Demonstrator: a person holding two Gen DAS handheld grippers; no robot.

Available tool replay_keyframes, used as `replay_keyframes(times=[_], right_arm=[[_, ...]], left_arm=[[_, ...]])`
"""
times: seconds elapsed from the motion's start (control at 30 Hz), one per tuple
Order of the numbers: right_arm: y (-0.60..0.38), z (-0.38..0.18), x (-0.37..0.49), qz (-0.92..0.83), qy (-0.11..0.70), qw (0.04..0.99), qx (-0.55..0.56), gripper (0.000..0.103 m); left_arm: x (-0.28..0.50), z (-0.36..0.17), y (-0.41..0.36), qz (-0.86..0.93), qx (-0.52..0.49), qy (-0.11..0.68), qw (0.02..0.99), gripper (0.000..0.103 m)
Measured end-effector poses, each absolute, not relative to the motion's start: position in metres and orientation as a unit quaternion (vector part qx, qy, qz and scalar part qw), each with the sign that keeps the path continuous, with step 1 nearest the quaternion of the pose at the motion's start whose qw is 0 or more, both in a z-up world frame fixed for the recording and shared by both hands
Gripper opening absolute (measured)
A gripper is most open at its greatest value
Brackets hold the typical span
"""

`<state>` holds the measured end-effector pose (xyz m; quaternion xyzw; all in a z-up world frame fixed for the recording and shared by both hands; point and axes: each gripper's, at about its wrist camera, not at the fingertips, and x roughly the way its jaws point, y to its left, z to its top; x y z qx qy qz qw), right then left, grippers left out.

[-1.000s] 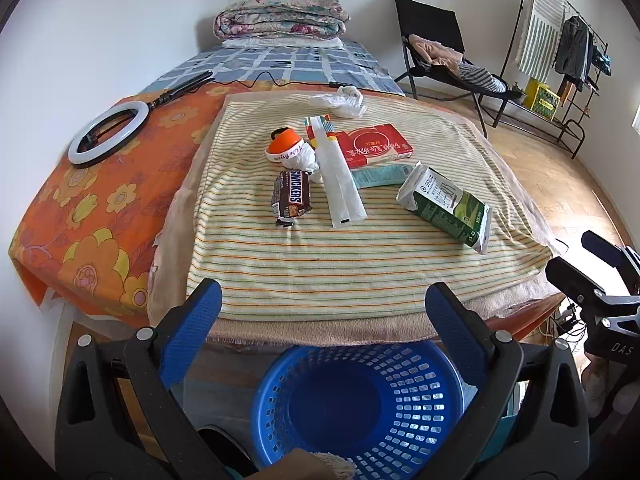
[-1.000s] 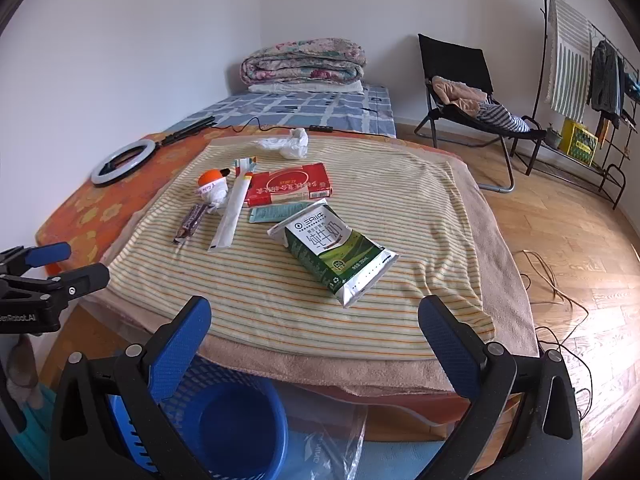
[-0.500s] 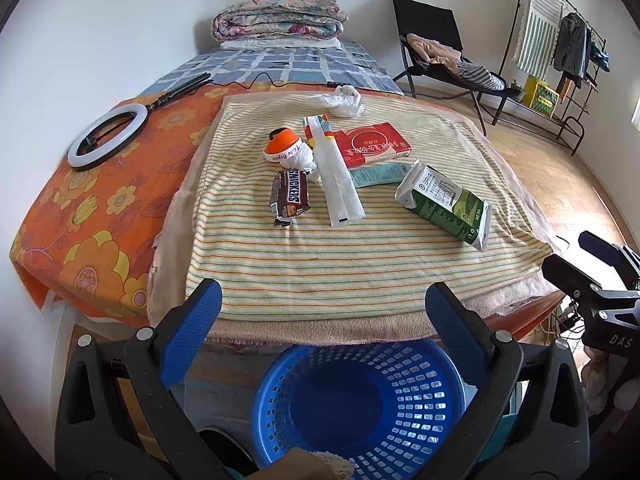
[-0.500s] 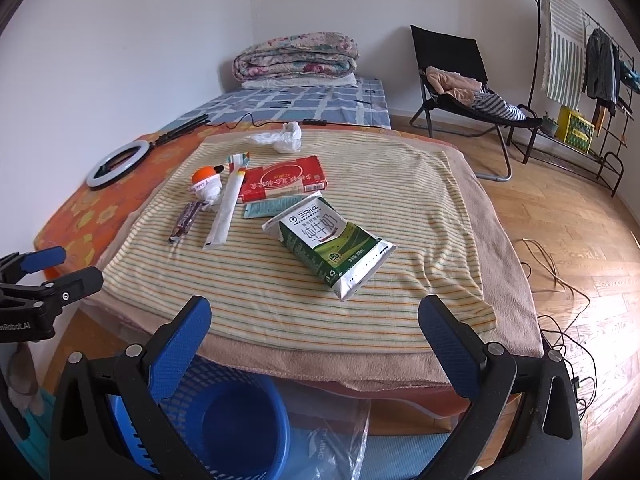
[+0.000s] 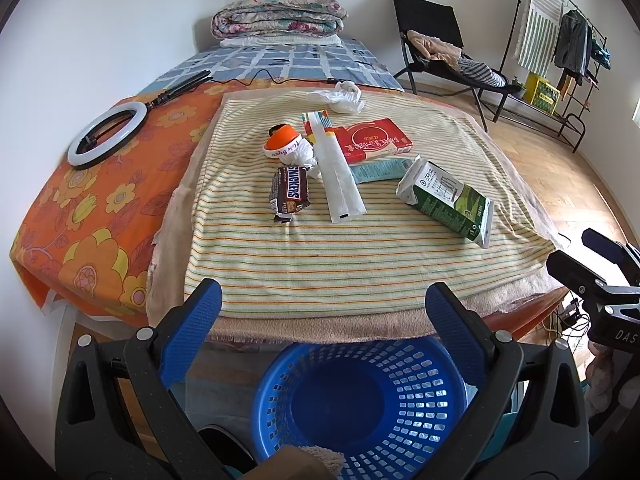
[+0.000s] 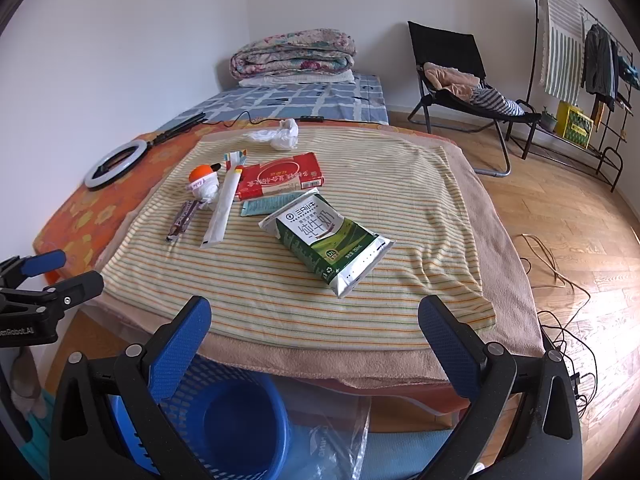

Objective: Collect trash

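Trash lies on a striped cloth (image 5: 320, 264): a Snickers wrapper (image 5: 290, 193), a long white sleeve (image 5: 338, 172), an orange-capped cup with crumpled paper (image 5: 286, 145), a red box (image 5: 370, 140), a teal packet (image 5: 380, 169), a green milk carton (image 5: 446, 200) (image 6: 326, 236) and a crumpled white bag (image 5: 340, 96). A blue basket (image 5: 360, 400) (image 6: 224, 420) stands on the floor below the near edge. My left gripper (image 5: 322, 312) is open above the basket. My right gripper (image 6: 314, 328) is open near the cloth's front edge, in front of the carton.
A white ring light (image 5: 106, 134) lies on the orange flowered sheet at the left. Folded quilts (image 5: 278, 20) sit at the far end. A black chair (image 6: 460, 92), a clothes rack (image 6: 580, 60) and floor cables (image 6: 560, 320) are to the right.
Both grippers have crept slightly forward toward the cloth. Nothing on the cloth has moved, and both stay open.
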<state>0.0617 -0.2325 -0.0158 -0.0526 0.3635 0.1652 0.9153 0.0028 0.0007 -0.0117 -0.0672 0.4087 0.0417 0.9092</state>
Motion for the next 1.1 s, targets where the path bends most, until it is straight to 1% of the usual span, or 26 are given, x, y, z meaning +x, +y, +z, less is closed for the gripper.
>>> replay_keyframes(times=[1.1], right_arm=[[-0.235, -0.022, 0.065, 0.160, 0.374, 0.912, -0.051, 0.103]], left_arm=[[-0.005, -0.022, 0.004, 0.040, -0.066, 0.415, 0.906, 0.103]])
